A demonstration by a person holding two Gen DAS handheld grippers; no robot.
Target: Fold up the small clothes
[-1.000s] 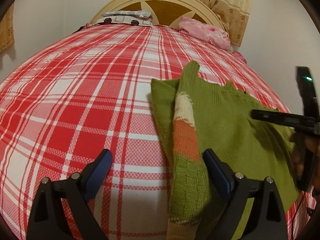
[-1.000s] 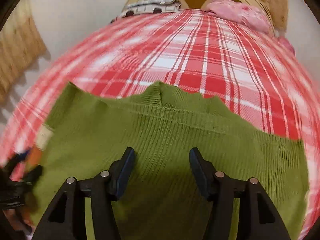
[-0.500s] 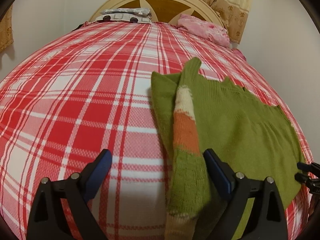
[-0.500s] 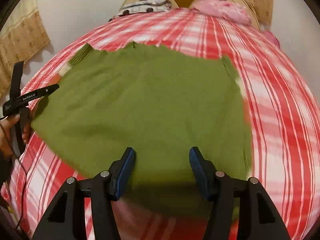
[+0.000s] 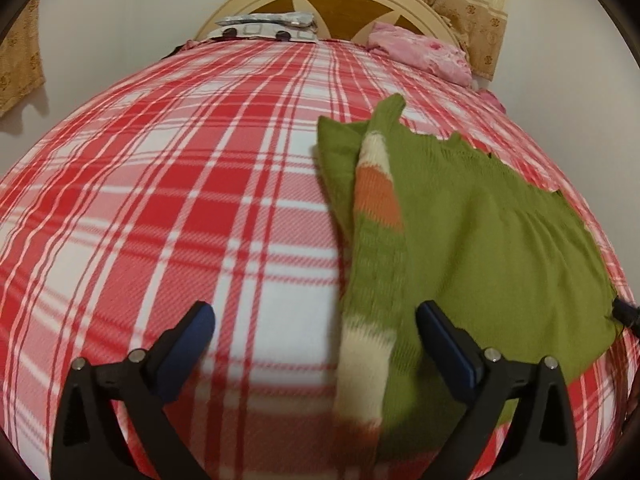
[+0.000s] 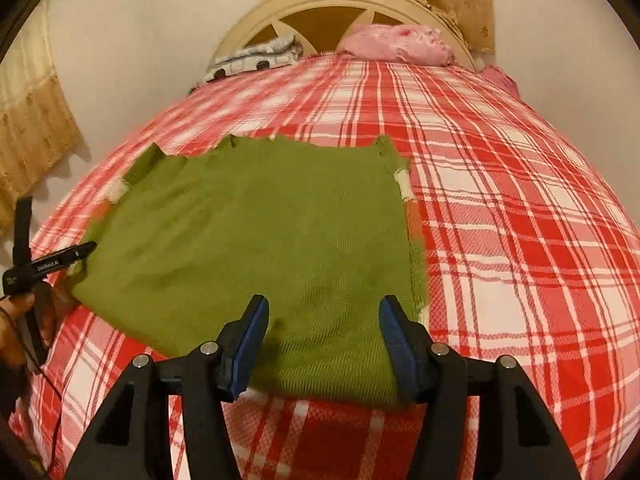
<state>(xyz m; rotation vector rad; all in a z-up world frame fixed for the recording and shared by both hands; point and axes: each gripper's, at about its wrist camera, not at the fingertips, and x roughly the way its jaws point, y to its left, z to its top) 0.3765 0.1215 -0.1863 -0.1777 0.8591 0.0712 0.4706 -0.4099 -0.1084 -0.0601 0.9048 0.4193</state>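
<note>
A small green knit sweater (image 6: 256, 240) lies flat on the red plaid bed; it also shows in the left wrist view (image 5: 492, 248). Its left sleeve (image 5: 376, 232), with cream and orange bands, is folded in along the body. My left gripper (image 5: 316, 336) is open and empty, above the sleeve's cuff end and the sheet. My right gripper (image 6: 324, 336) is open and empty, over the sweater's near hem. The left gripper also shows in the right wrist view (image 6: 44, 264), at the sweater's left edge.
The red and white plaid bedsheet (image 5: 160, 200) covers the whole bed. At the far end stand a round cream headboard (image 6: 340, 4), a folded patterned cloth (image 6: 256, 58) and a pink bundle (image 6: 396, 42). Curtains (image 6: 28, 136) hang on the walls.
My right gripper has pulled back from above the sweater's middle to its near hem. My left gripper has drawn back slightly along the sleeve. Both stay open.
</note>
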